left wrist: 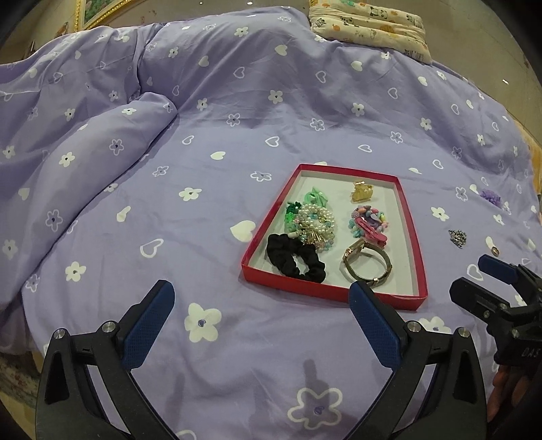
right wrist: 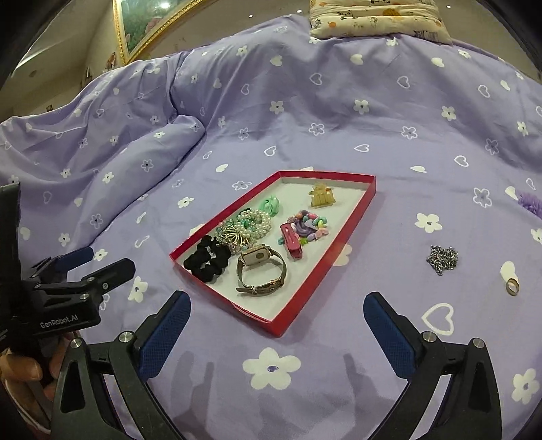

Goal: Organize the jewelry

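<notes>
My left gripper is spread wide with nothing between its blue pads, hanging above the purple bedspread just in front of the red tray. My right gripper is equally wide apart and empty, also just short of the tray's near edge.

Inside the tray lie a black scrunchie at the near left, a pearl bracelet cluster behind it, a green hair tie behind that, a gold claw clip toward the far right, a heap of coloured beads with a pink hair clip, and a gold wristwatch at the near right. The right wrist view shows the watch's pale face clearly, which the left view gives only edge-on.

Right of the tray, on the bedspread, lie a silver chain, a gold ring nearer to me than the chain, and a purple flower piece farther back, cut by the frame edge. The left view shows the chain and ring small and near its rim, the ring just beyond my right gripper's finger. A patterned pillow lies well beyond the tray, and a gold picture frame shows far to the tray's left.
</notes>
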Demonstrator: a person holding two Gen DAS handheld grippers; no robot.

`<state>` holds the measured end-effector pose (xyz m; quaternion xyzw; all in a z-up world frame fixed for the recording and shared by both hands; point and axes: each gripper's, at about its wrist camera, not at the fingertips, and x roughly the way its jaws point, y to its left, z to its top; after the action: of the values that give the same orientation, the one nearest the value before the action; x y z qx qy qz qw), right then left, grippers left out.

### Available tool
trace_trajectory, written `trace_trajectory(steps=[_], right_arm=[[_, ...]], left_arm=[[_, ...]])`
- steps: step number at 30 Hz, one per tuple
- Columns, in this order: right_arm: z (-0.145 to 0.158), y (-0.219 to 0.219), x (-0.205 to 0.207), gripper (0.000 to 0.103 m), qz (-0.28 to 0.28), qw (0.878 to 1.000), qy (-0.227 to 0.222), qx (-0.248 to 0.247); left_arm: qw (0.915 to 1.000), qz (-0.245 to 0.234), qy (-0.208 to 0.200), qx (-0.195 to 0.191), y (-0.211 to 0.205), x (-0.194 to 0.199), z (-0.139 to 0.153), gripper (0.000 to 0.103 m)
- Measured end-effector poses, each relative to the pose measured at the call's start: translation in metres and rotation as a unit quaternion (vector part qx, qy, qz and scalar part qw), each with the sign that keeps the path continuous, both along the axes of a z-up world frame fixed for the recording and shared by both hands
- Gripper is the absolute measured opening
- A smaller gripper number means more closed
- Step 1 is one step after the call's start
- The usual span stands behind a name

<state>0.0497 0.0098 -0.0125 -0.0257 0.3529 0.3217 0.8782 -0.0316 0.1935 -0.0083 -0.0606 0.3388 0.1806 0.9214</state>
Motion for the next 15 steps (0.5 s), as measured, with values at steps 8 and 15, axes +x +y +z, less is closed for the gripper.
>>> trace_trajectory(steps=[8, 15], right_arm=[[-0.007, -0.002, 0.0, 0.103, -0.003, 1.0, 0.01, 0.0], [-0.013, -0.003, -0.001, 0.103, -0.001, 1.0, 0.015, 0.003]], left_arm=[[0.9999, 0.001, 0.004, 0.012, -0.007, -0.003, -0.007, 0.103], [0.9999, 0.004, -0.003, 0.016, -0.009, -0.005, -0.005, 0.103]])
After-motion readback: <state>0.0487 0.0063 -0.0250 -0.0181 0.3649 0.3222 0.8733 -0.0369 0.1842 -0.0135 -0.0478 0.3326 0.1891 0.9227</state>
